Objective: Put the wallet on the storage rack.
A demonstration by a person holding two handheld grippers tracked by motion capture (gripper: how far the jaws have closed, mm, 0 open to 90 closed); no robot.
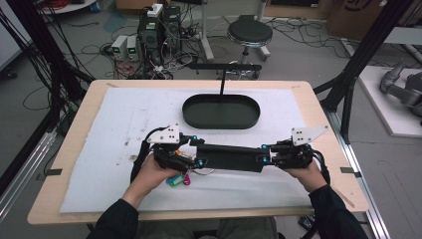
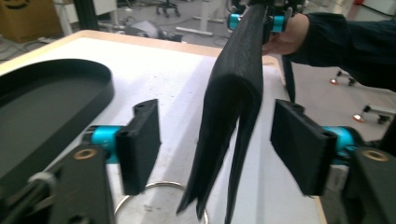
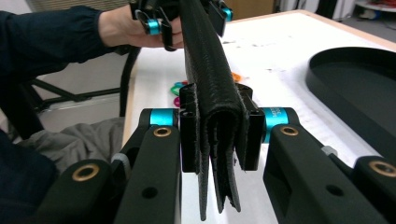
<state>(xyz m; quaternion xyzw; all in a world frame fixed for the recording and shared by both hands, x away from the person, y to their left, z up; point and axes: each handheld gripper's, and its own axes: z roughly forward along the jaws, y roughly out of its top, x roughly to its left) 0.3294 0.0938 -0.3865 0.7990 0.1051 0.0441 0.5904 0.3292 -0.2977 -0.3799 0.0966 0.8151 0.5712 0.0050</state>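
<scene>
I have the folded black strap stretched level across the near half of the surface, long axis side to side, well short of both side edges. My right tongs clamp one end; my left tongs stand released around the other. The black tray lies beyond, apart.
</scene>
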